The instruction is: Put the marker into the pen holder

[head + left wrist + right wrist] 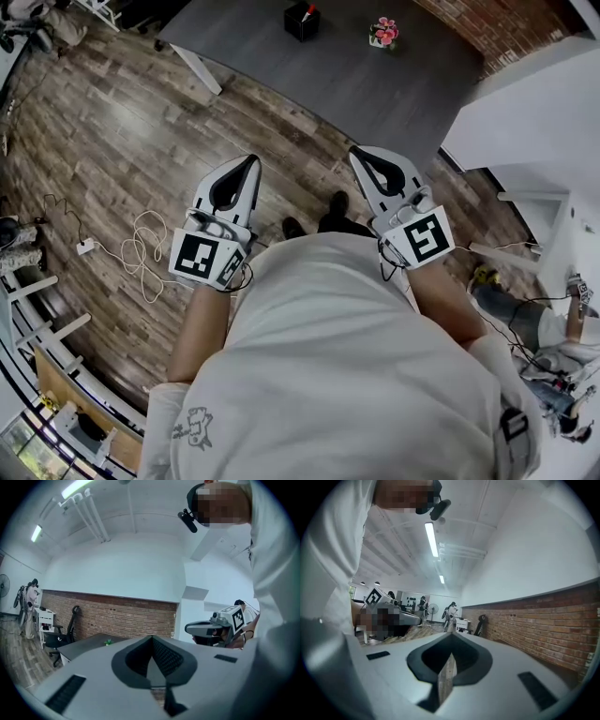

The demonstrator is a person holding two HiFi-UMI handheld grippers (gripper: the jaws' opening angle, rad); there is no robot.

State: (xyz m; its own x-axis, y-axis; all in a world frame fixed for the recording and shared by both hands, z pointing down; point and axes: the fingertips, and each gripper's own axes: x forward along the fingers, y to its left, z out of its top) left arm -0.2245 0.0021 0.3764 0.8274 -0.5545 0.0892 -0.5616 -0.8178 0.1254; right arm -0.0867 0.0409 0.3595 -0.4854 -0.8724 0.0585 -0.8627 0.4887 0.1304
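Observation:
A black pen holder (301,21) stands on the dark grey table (281,66) far ahead, and something red-tipped (310,8) sticks out of its top. Both grippers are held close to the person's chest, high above the wooden floor and well short of the table. My left gripper (252,160) is shut, its jaws meeting at the tip (152,638) with nothing between them. My right gripper (356,151) is also shut and empty (451,635). Each shows in the other's view: the right gripper (206,629), and the left gripper (386,609).
A small pot of pink flowers (383,32) sits on the table right of the holder. A white cable and power strip (131,251) lie on the floor at left. White furniture (534,141) stands at right, an office chair (63,637) beside the brick wall.

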